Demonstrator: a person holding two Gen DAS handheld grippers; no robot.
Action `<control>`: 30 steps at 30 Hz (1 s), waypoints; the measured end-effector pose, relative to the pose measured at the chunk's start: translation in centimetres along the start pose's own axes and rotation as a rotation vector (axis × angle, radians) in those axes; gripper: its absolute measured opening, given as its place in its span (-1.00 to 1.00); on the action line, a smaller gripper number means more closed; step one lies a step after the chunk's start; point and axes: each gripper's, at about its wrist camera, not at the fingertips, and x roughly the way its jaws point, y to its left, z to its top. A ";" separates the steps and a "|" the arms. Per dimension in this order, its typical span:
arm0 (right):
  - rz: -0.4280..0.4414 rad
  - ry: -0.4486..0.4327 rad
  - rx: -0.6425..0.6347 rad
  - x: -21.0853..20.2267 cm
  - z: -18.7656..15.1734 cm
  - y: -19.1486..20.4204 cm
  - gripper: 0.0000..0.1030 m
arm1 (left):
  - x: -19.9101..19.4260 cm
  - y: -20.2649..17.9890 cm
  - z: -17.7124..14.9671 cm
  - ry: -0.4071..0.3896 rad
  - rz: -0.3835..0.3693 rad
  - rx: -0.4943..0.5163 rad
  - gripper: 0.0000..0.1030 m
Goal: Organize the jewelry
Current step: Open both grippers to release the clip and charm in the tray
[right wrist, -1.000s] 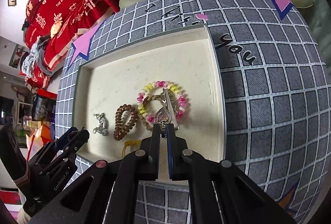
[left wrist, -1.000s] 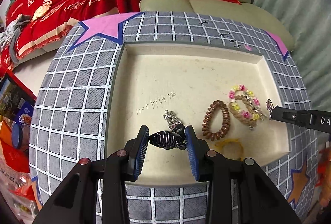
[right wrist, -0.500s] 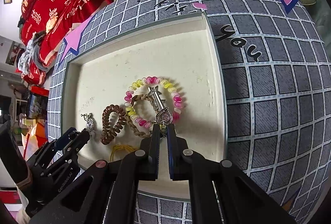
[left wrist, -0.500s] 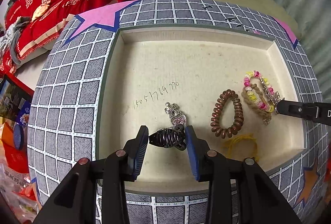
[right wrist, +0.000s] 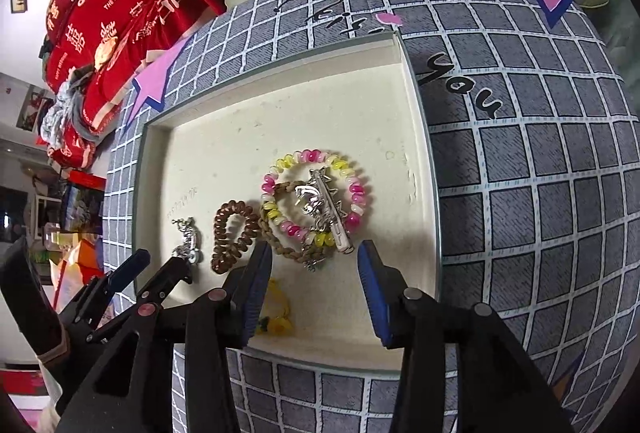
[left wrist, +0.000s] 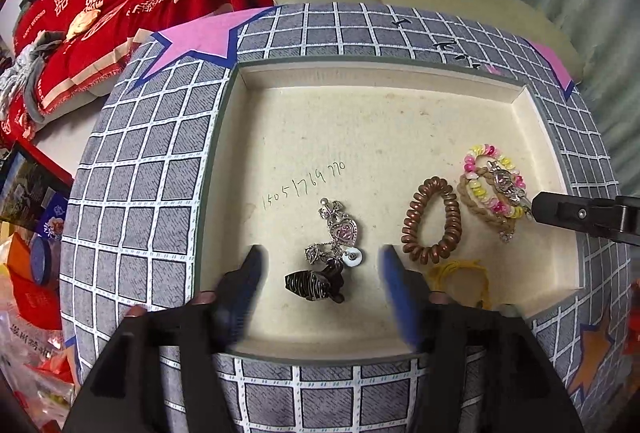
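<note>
Hair claw (left wrist: 314,287): dark, striped, lying lower centre of the tray.
Heart pendant (left wrist: 343,231): silver, pink stone, touching the claw's upper edge.
Coil tie (left wrist: 432,220): brown, flat, right of centre.
Bead bracelet (right wrist: 316,199): pink-yellow, silver clip (right wrist: 324,211) across it.

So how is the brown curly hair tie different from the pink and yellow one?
The brown spiral hair tie is one plain colour; the pink and yellow spiral tie mixes pink, yellow and pale coils. The brown one lies alone and pressed into an oval; the pink and yellow one is rounder, with a silver clip across it and a braided tan band overlapping it. Both are coiled loops lying flat in the cream tray.
</note>
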 end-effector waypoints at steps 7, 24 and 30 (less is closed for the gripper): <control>0.023 -0.018 0.015 -1.5 -2.0 0.5 0.07 | -2.6 0.4 -1.1 -0.043 -0.011 -0.019 1.00; -0.110 -0.133 -0.055 -5.3 -10.8 2.4 0.57 | -8.3 1.8 -8.0 -0.079 0.006 -0.046 1.00; -0.161 -0.186 -0.058 -6.4 -13.6 1.9 0.59 | -9.8 1.8 -10.2 -0.102 0.016 -0.047 1.00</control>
